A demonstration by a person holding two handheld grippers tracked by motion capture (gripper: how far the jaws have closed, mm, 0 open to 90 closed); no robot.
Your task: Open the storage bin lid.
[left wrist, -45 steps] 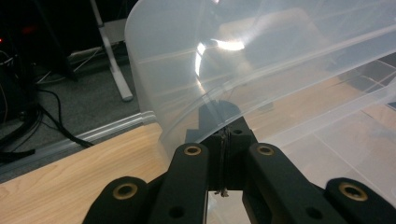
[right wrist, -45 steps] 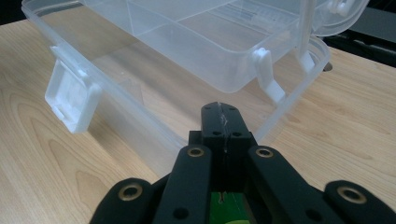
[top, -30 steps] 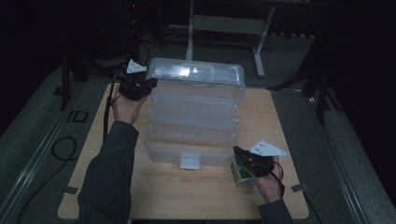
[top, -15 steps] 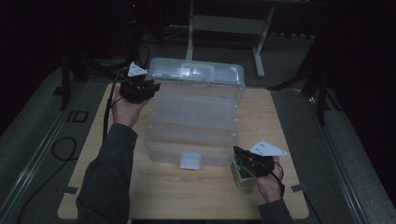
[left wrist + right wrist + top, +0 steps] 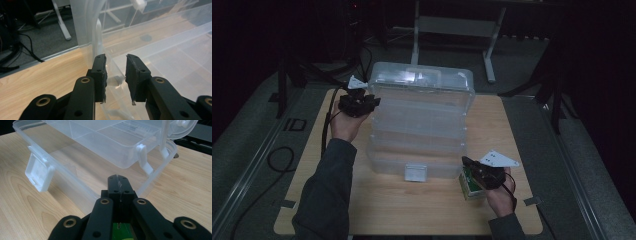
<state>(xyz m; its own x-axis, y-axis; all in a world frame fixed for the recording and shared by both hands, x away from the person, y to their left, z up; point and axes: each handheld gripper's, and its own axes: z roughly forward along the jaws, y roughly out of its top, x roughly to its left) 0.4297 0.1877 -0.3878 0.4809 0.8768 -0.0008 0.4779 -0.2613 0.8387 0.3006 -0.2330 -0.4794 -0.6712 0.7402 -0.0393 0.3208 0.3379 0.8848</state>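
With your left gripper [image 5: 115, 75] jaws just opened off the clear tiered organiser box's [image 5: 419, 120] left side on the table [image 5: 377, 200], your right gripper [image 5: 472, 167] stays clenched, so the fanned-open trays stand released.

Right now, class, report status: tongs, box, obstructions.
Left tongs open, just opened, at clear tiered box edge. Right tongs shut beside small green box. Nothing in the way.

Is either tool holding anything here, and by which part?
The left tool has just been opening; its jaws straddle the clear plastic tiered organiser box at its edge without pressing. The right tool is shut beside a small green-and-white carton; any hold cannot be told.
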